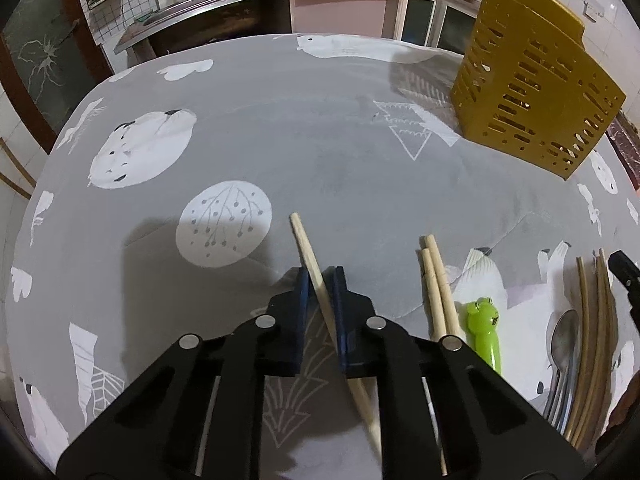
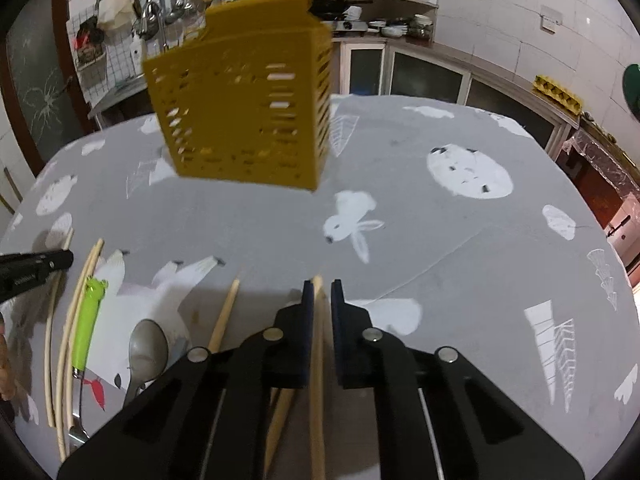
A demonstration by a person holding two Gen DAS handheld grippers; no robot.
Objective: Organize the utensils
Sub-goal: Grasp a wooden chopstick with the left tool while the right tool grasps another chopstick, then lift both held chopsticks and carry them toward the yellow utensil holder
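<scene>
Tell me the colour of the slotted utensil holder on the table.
Mustard yellow. The holder shows sharpest in the left wrist view; the right wrist view blurs it.

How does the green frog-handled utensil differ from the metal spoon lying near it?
The frog utensil has a bright green handle with a frog head; the spoon is plain grey metal. The spoon shows a broad bowl, the frog utensil a slim handle. Both lie flat on the tablecloth.
</scene>
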